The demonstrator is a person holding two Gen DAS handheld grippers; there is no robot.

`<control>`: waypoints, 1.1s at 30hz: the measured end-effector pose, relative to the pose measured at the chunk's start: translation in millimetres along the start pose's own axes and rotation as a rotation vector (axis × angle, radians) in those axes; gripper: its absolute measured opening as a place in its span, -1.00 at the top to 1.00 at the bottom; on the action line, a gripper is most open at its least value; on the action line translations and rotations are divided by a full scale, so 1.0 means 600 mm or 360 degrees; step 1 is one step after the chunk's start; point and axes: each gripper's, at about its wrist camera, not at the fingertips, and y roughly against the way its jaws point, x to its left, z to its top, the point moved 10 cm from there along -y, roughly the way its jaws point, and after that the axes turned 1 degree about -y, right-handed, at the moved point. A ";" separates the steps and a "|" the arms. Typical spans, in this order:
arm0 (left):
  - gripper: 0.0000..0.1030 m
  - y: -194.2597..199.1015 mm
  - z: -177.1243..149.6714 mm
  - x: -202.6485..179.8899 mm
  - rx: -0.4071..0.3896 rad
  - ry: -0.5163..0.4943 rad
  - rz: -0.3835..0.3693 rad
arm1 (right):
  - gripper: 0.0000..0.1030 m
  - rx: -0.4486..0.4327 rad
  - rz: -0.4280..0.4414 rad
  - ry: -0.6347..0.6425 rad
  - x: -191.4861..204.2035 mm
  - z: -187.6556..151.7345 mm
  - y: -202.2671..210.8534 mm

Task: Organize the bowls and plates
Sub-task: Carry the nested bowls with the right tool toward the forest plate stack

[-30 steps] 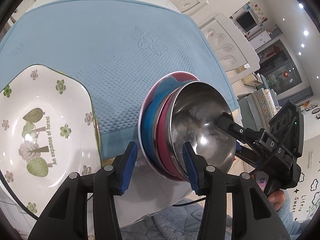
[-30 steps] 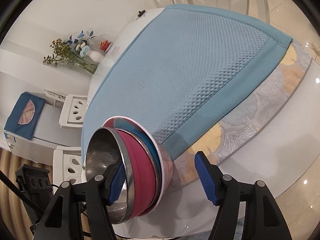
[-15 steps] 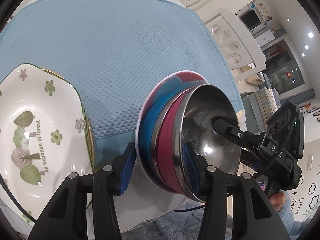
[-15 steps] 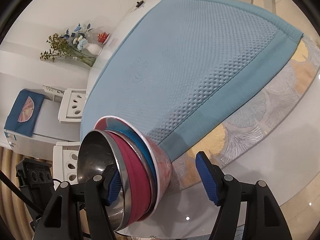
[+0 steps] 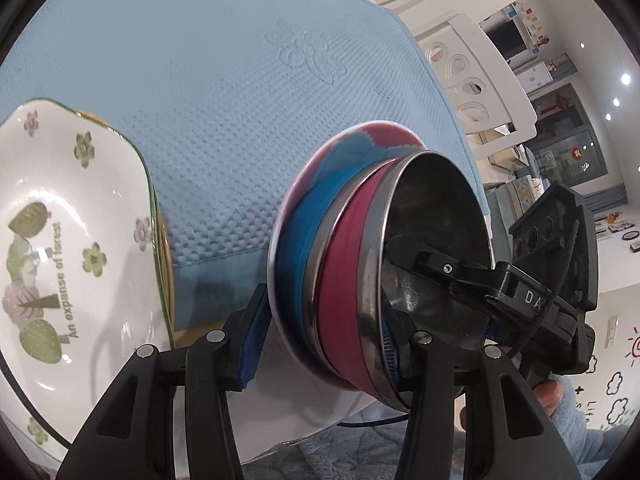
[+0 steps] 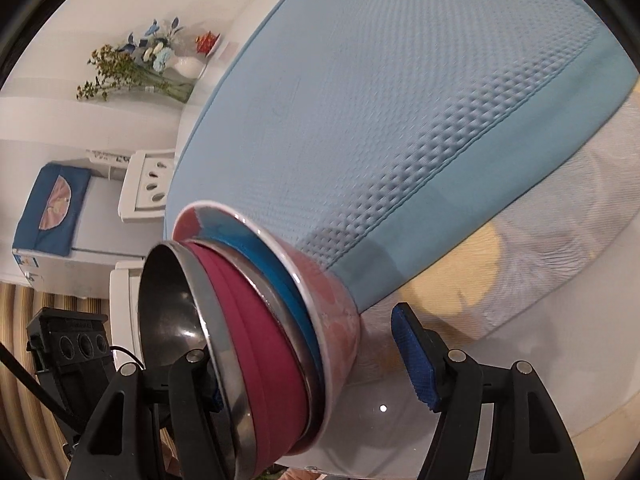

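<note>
- The blue mat [image 5: 224, 92] is my landing spot; I should lower the tilted bowl stack [image 5: 348, 268] level onto it.
- My left gripper [image 5: 320, 336] pinches the stack's rims.
- My right gripper [image 6: 320, 364] stands half-wide, one finger inside the steel bowl [image 6: 172, 312].

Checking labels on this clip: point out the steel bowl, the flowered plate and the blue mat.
steel bowl [image 5: 436, 216]: left wrist view, dark inside wall.
flowered plate [image 5: 80, 216]: left wrist view, white middle.
blue mat [image 6: 392, 112]: right wrist view, textured middle.
</note>
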 end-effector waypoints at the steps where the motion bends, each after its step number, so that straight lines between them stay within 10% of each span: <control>1: 0.12 0.000 -0.001 0.002 -0.0001 0.0001 0.0000 | -0.28 0.0006 0.0005 0.0006 0.005 0.000 -0.004; 33: 0.14 0.044 0.007 -0.016 -0.0147 -0.0135 0.0140 | 0.06 -0.0104 -0.0037 0.0267 0.049 -0.006 0.016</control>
